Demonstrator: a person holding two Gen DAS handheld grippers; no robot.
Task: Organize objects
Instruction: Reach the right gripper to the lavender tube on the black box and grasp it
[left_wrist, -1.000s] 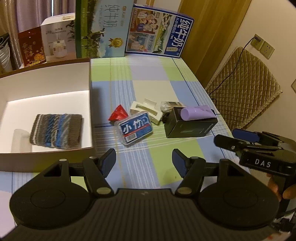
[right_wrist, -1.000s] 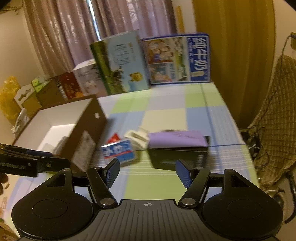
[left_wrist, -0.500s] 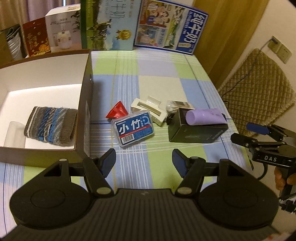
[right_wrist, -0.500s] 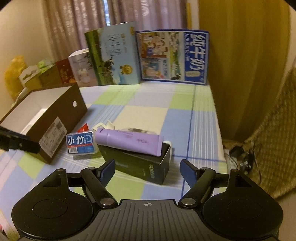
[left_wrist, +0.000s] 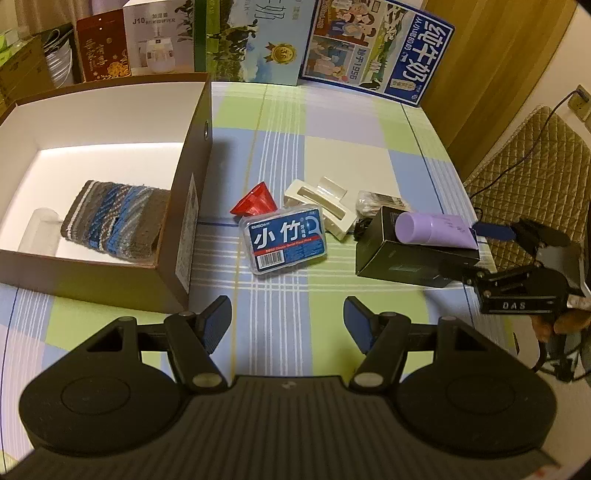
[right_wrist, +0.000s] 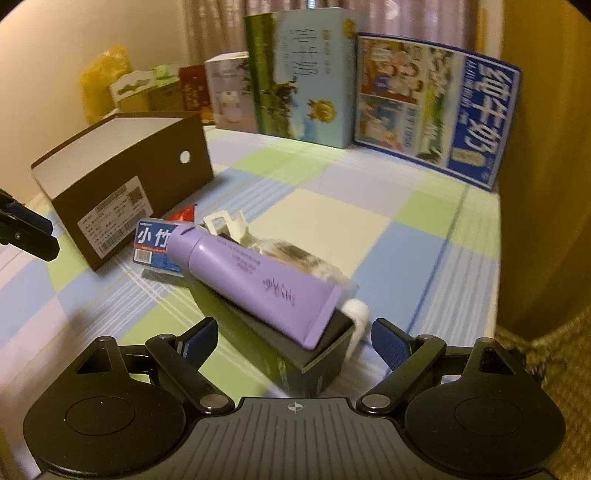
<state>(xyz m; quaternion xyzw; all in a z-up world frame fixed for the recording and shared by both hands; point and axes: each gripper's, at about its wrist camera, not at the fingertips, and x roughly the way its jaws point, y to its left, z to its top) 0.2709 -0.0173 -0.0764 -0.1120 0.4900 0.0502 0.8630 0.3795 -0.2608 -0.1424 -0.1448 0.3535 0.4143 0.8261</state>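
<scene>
Right gripper (right_wrist: 293, 338) just opening wide, empty, straddling near end of purple tube (right_wrist: 255, 275); long axis running straight ahead, up-left.

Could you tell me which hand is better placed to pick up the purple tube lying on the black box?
The right. Its tool has just been opening and now straddles the near end of the purple tube on the black box. The left tool hangs open over bare tablecloth, nearer the floss case.

Black tongs (right_wrist: 293, 334), blue pads (right_wrist: 199, 338), "DAS" marking
</scene>
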